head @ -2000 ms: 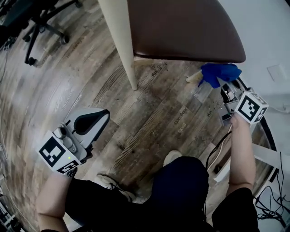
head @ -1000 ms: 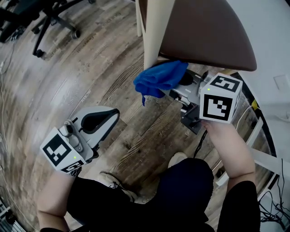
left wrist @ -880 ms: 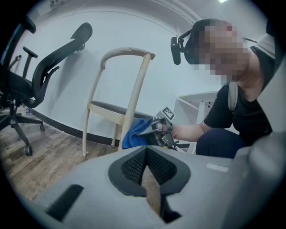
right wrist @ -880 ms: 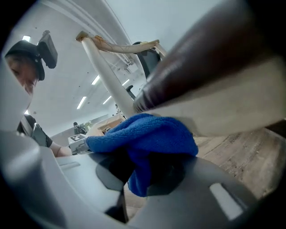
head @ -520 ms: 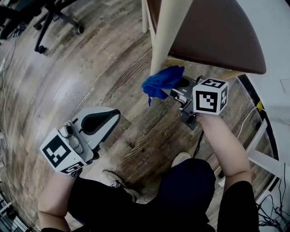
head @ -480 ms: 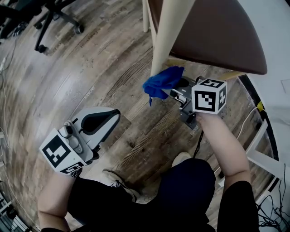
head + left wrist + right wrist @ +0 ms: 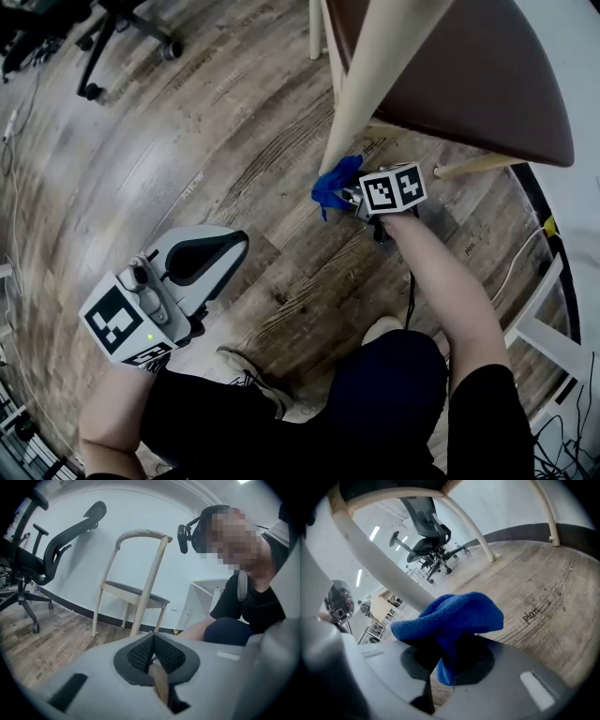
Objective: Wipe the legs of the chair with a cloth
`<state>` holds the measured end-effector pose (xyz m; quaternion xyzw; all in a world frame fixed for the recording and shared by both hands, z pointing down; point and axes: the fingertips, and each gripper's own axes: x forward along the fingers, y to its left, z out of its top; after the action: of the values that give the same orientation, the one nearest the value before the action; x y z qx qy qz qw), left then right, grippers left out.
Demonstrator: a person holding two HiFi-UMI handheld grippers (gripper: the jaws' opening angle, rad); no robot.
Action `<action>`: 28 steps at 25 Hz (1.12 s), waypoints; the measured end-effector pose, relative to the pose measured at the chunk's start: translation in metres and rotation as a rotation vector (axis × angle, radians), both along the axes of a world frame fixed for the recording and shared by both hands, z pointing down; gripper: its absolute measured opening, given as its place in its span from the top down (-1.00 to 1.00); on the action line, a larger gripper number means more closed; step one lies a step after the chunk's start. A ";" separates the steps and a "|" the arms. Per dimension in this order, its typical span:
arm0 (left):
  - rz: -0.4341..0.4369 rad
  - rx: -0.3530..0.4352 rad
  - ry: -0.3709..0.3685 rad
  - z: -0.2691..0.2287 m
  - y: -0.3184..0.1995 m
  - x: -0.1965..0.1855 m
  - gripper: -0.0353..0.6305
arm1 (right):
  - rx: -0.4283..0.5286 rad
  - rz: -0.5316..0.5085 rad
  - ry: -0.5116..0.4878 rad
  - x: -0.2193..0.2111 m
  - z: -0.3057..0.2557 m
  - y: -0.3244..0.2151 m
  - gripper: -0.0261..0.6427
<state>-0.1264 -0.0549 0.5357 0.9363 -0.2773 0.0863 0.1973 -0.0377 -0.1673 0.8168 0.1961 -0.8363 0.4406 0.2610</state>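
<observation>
Blue cloth (image 7: 450,616) is being clamped in the closed jaws of the right gripper (image 7: 349,194). It is being held low against, or just beside, the chair's front leg (image 7: 367,94), near the floor (image 7: 234,141), so that the bunched fabric is being presented to the wood. The left gripper (image 7: 197,255), jaws closed on nothing, is being held well apart, probably to avoid obstructing the wiping.

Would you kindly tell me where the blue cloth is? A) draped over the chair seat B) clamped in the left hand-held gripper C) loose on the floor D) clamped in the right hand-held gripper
D: the right gripper view shows the blue cloth pinched between the jaws of the right hand-held gripper, low beside a chair leg.
</observation>
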 end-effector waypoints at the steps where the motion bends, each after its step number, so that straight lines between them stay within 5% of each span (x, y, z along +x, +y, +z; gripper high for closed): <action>1: -0.002 -0.002 0.000 0.000 0.000 -0.001 0.90 | -0.010 -0.004 0.032 0.000 0.013 0.000 0.72; 5: -0.014 -0.010 0.001 0.000 -0.002 -0.008 0.90 | -0.047 0.022 0.108 -0.001 0.049 -0.001 0.72; 16: -0.024 -0.013 0.015 0.001 0.002 -0.018 0.90 | -0.051 0.099 0.061 -0.002 0.049 0.001 0.72; 28: -0.020 0.064 0.066 -0.027 -0.002 -0.007 0.90 | 0.160 0.105 -0.098 -0.001 -0.086 0.000 0.73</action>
<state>-0.1337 -0.0570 0.5091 0.9417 -0.2826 0.0445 0.1769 -0.0384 -0.1672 0.7306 0.2379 -0.8691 0.3945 0.1800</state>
